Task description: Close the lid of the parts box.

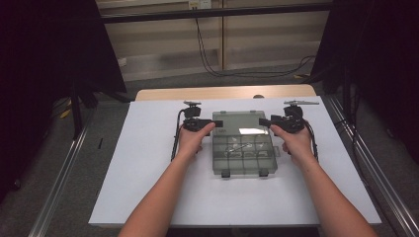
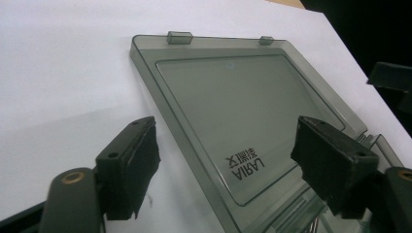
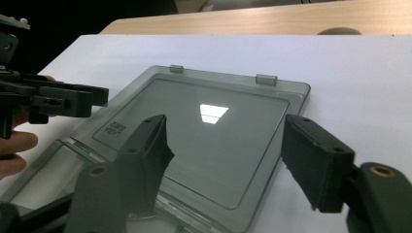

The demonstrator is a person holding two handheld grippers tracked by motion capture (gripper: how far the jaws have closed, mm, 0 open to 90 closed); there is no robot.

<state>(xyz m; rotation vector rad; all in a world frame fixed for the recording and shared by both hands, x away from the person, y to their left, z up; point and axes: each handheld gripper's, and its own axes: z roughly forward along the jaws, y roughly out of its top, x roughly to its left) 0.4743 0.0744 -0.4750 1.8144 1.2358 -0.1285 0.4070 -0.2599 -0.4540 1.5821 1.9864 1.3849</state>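
Two grippers flank an open smoky plastic organiser box (image 1: 242, 144) on the white sheet (image 1: 148, 177), its long axis running away from the person, lid (image 2: 233, 111) at the far end. The left gripper (image 1: 217, 123) view shows lettering on that lid; the right gripper (image 1: 263, 122) view shows a glare patch. Both stand part-open, straddling the lid's edges, gripping nothing.

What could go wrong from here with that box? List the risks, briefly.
1. The open lid of the smoky plastic organizer box lies flat on the white sheet; both grippers, left and right, straddle only its thin side edges, so fingers may slip off.
2. Uneven lifting could twist the hinge.
3. Small parts in the compartments might spill if the box jolts.
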